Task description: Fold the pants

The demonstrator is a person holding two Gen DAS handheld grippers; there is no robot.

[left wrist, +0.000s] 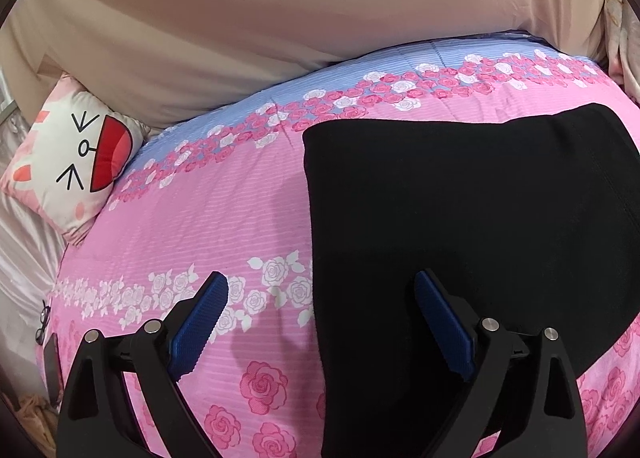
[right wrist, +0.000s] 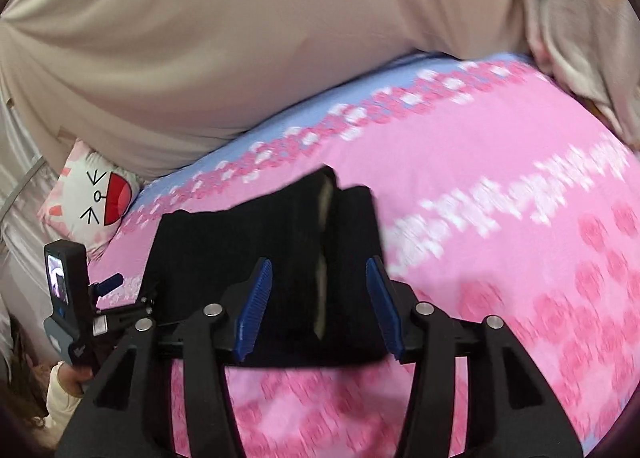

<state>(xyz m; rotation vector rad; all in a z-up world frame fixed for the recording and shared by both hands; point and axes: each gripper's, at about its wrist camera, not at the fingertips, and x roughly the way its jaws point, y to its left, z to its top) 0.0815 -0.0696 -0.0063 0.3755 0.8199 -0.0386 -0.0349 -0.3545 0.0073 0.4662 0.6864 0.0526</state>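
Black pants (left wrist: 460,217) lie folded flat on a pink rose-patterned bedspread (left wrist: 208,225). In the left wrist view my left gripper (left wrist: 320,286) is open and empty, hovering over the pants' left edge, one finger above the bedspread and the other above the black cloth. In the right wrist view the pants (right wrist: 248,254) show as a folded stack with a lighter inner layer at the seam. My right gripper (right wrist: 319,270) is open and empty, held just over the stack's near end. The left gripper's body (right wrist: 76,298) shows at the left of the right wrist view.
A white cartoon-face pillow (left wrist: 76,161) lies at the bed's far left. A beige sheet (left wrist: 280,25) covers the wall behind the bed. Glasses (left wrist: 43,324) lie at the bedspread's left edge. Pale patterned cloth (right wrist: 572,29) hangs at the far right.
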